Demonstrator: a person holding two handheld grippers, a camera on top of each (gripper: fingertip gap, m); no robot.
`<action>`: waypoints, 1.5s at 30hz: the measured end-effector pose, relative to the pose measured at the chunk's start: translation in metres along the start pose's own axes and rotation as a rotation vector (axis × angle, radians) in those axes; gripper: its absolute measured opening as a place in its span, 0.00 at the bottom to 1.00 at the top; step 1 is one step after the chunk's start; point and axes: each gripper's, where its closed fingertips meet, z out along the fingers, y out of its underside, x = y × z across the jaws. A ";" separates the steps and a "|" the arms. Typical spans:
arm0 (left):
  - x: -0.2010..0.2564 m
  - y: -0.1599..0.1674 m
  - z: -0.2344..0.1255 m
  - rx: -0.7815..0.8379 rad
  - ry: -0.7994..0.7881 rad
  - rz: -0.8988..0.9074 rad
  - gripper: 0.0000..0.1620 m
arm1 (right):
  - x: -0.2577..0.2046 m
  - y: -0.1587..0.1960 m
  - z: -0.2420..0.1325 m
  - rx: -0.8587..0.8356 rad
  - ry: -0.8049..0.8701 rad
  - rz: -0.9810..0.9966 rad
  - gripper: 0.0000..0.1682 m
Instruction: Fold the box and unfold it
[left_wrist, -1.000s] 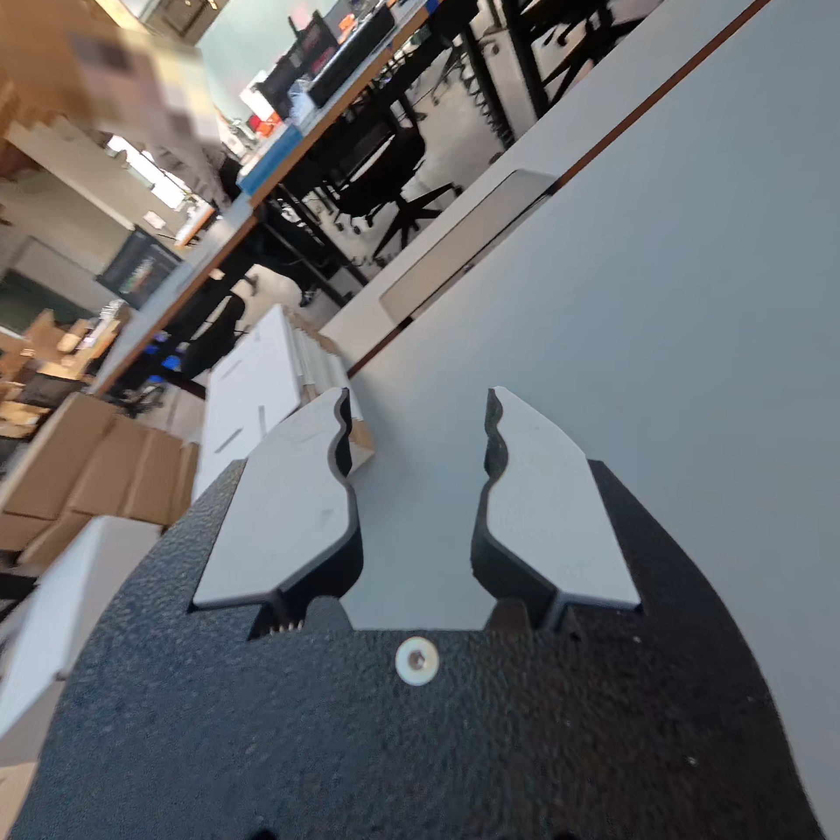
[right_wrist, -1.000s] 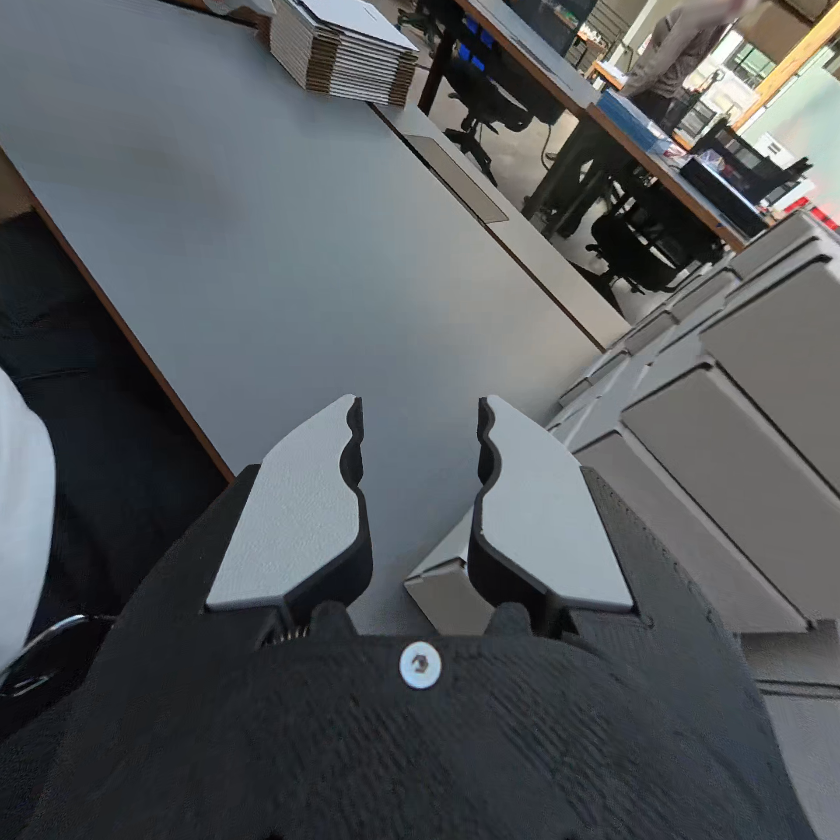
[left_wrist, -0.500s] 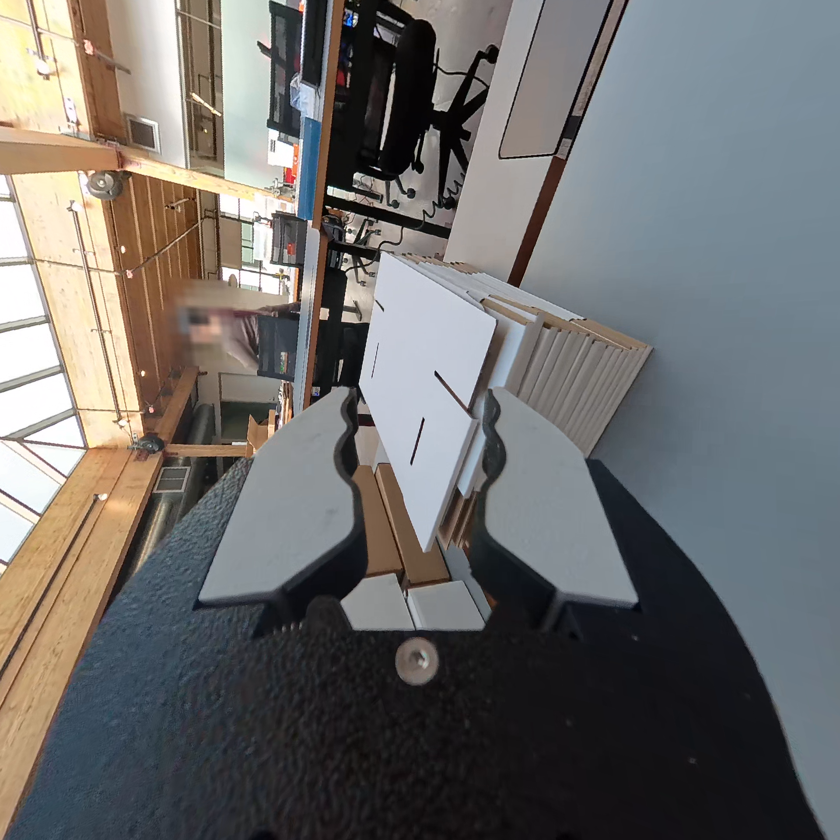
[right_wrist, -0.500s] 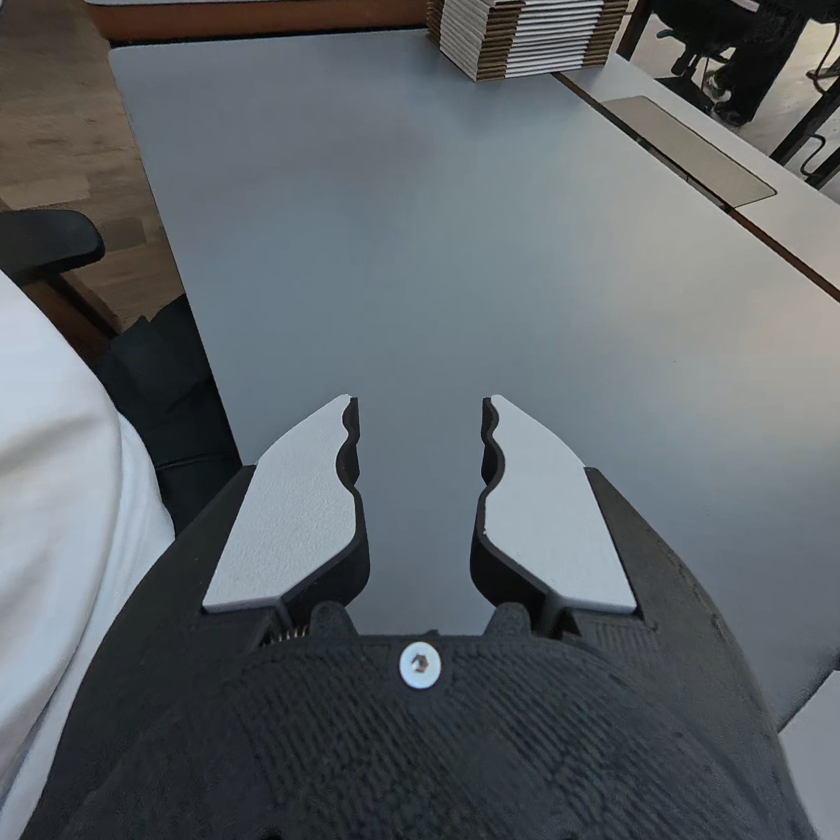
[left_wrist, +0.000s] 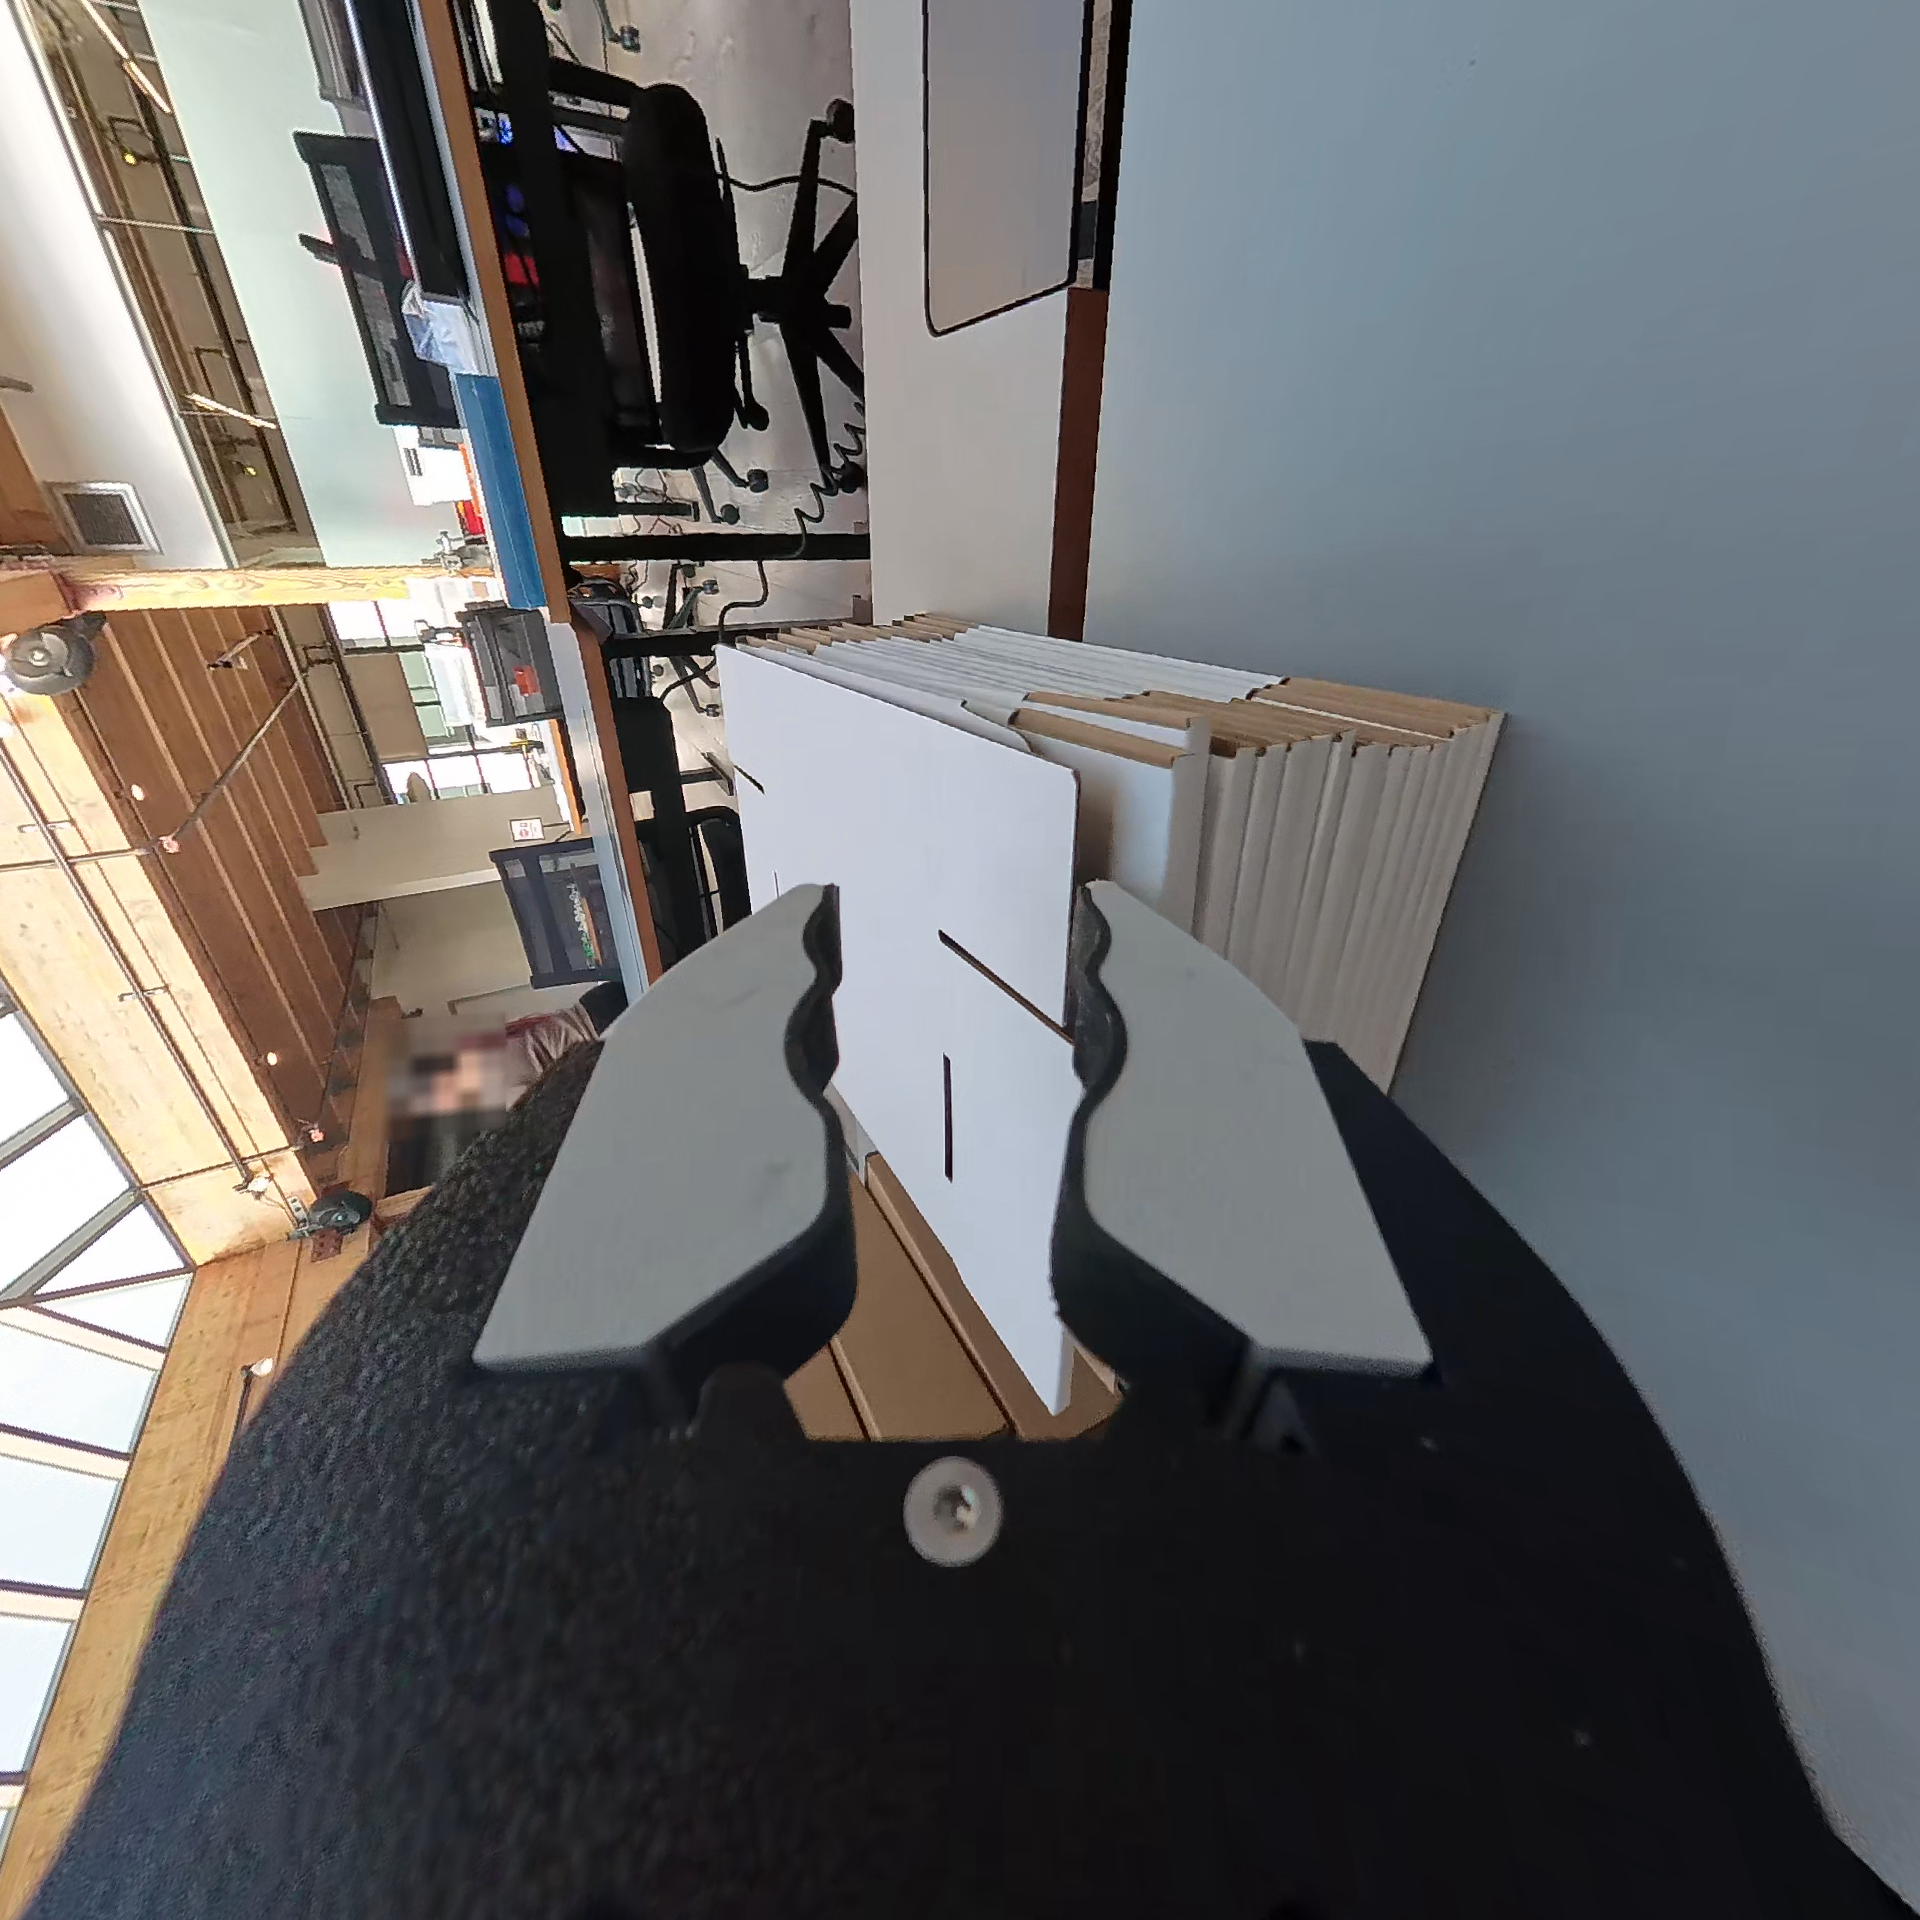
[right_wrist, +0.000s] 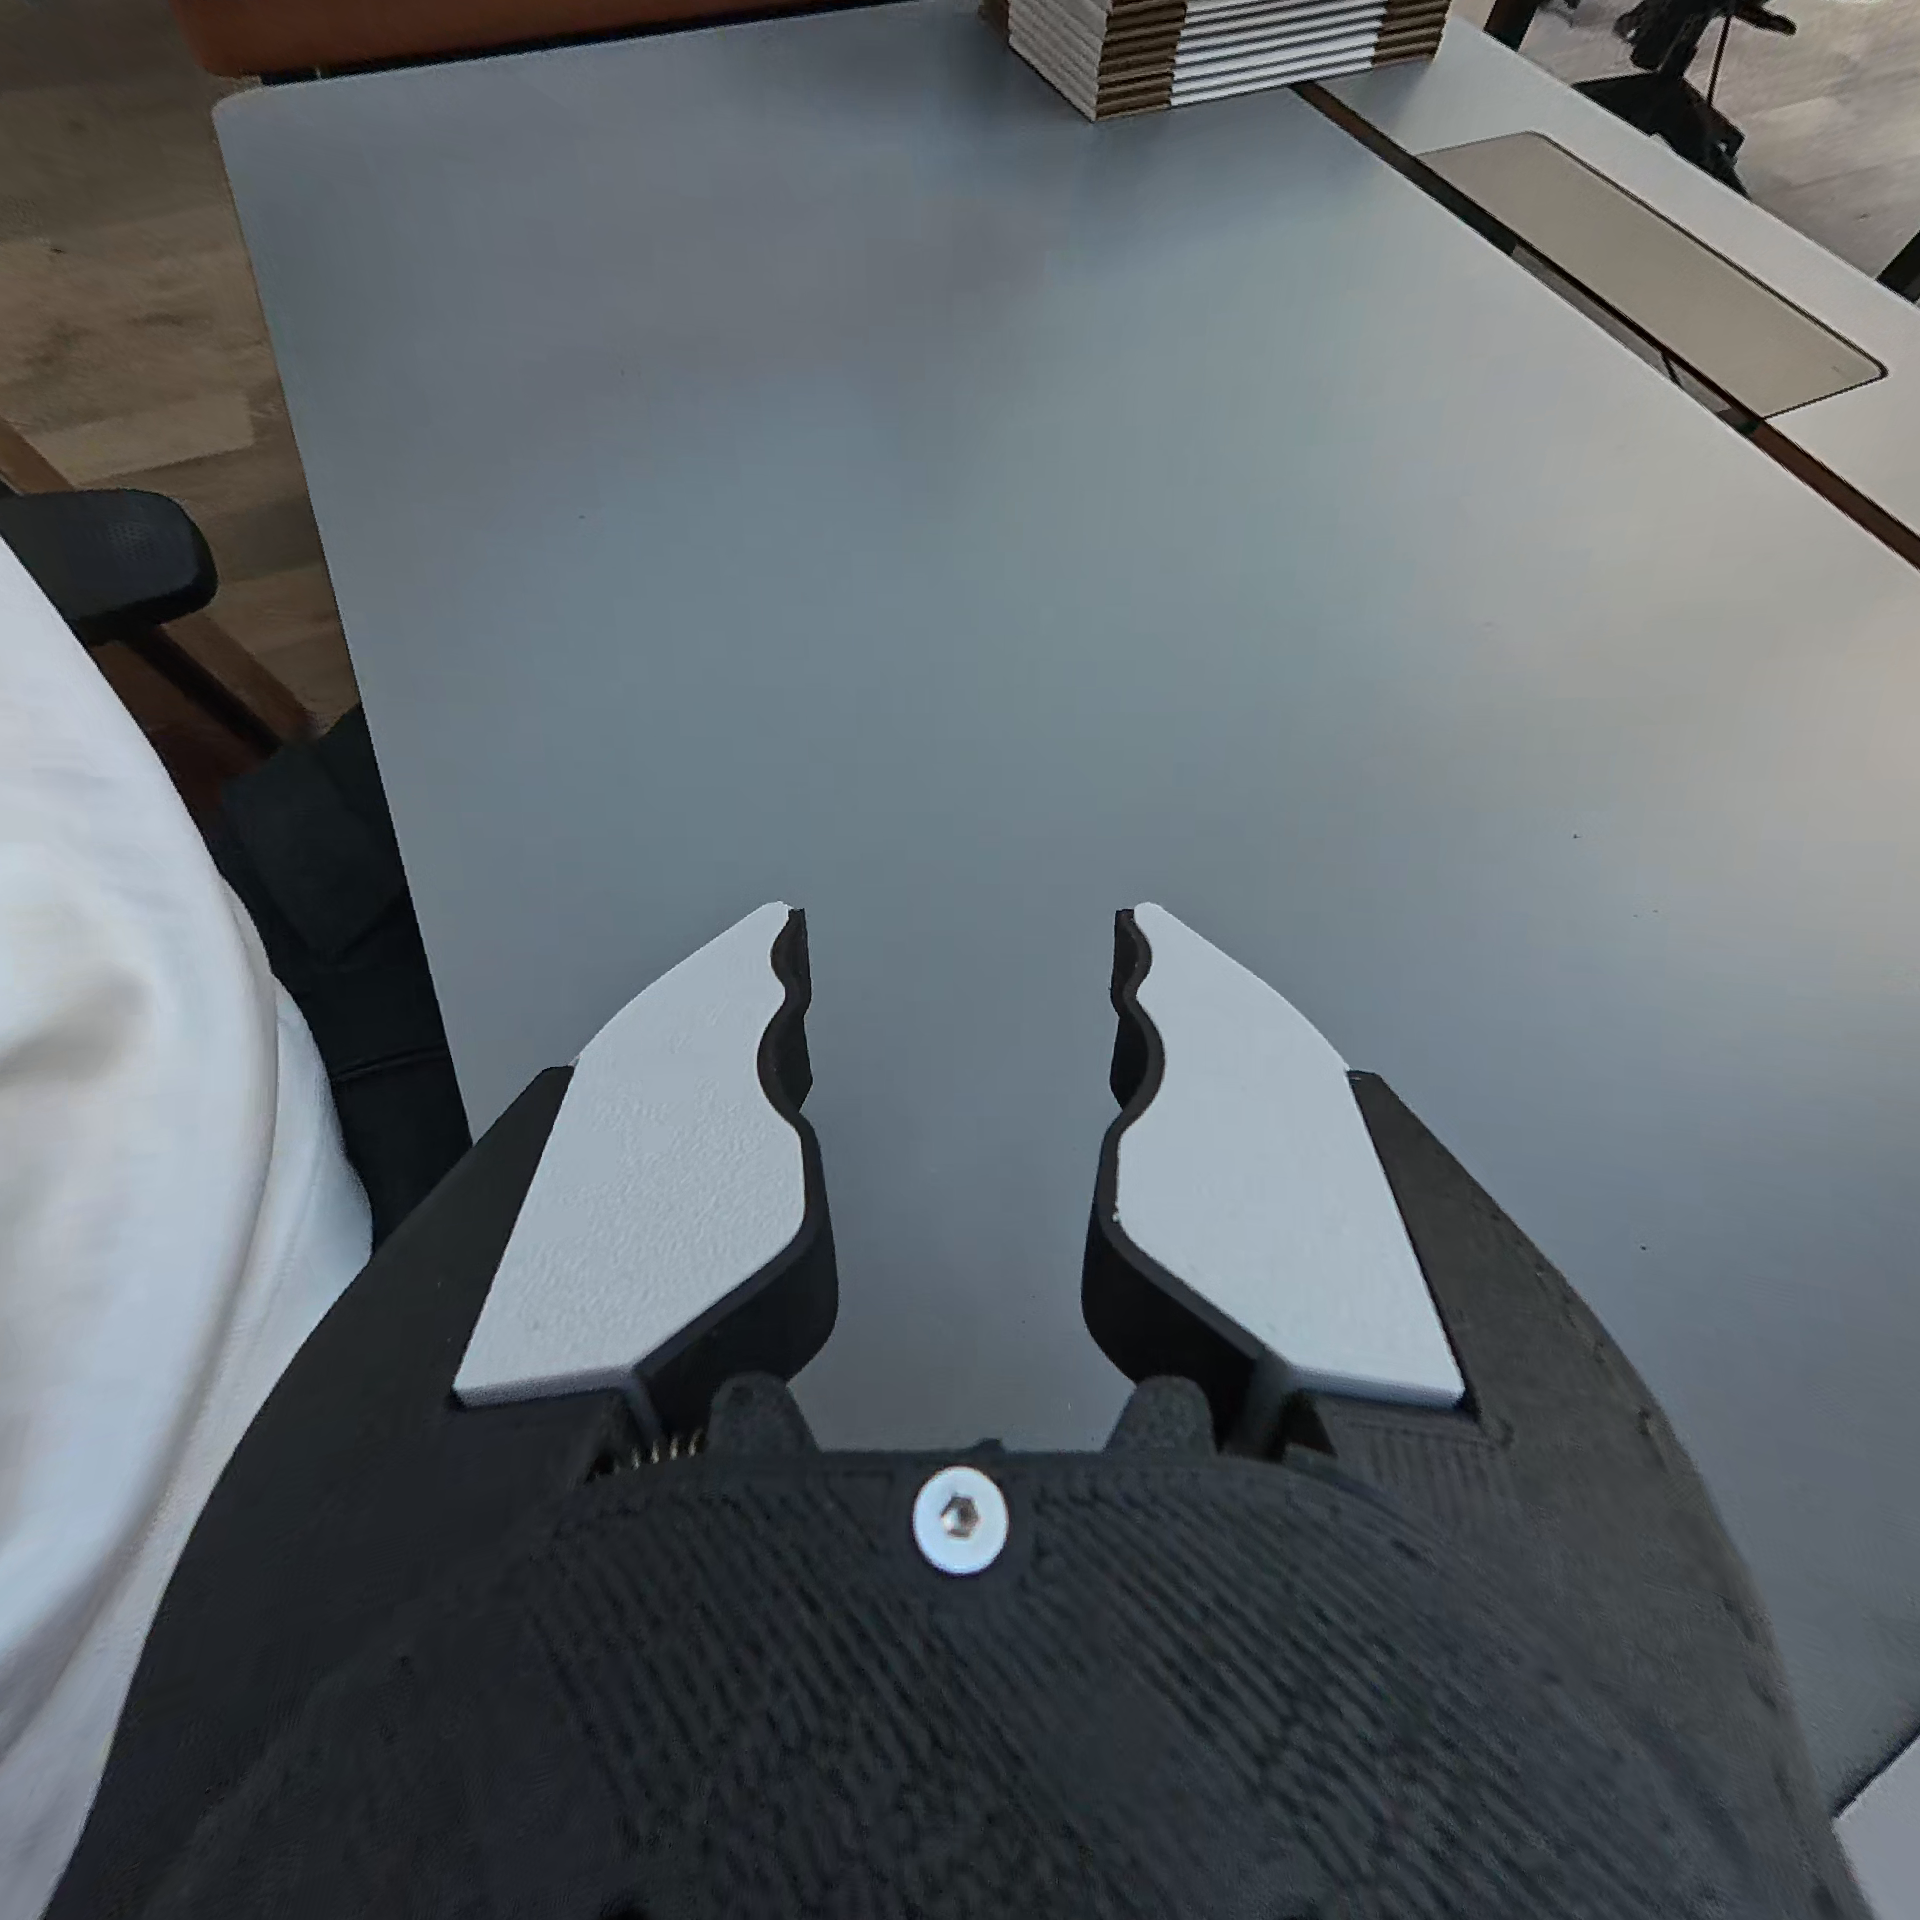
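A stack of flat white and brown cardboard box blanks (left_wrist: 1330, 810) stands at the edge of the grey table (left_wrist: 1558, 520). It shows tipped sideways in the left wrist view. Its top white sheet (left_wrist: 914, 831), with cut slits, is shifted off the rest. My left gripper (left_wrist: 956, 904) is open, and this sheet shows in the gap between its fingers. I cannot tell whether they touch it. My right gripper (right_wrist: 958, 920) is open and empty above the bare grey table (right_wrist: 1039, 520). The same stack (right_wrist: 1226, 47) lies far ahead of it.
A white neighbouring table with a grey cable flap (right_wrist: 1662, 281) adjoins on the right. A person's white garment (right_wrist: 104, 1039) and a black chair armrest (right_wrist: 104, 561) are at the left. Black office chairs (left_wrist: 675, 281) and brown cartons (left_wrist: 914, 1340) lie beyond the stack.
My left gripper has rolled sideways and come close to the stack. My right gripper has swung away from grey folded boxes to face the bare table. Both stayed open.
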 end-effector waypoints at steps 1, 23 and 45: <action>0.000 0.000 0.001 -0.003 0.010 0.006 0.26 | 0.000 0.000 0.000 -0.001 -0.007 0.000 0.34; -0.043 -0.035 -0.088 -0.088 -0.470 -0.035 0.01 | 0.004 -0.012 0.011 0.061 -0.017 -0.023 0.34; 0.030 -0.258 -0.304 0.545 -0.401 -0.621 0.01 | -0.008 -0.045 0.009 0.184 0.056 -0.124 0.31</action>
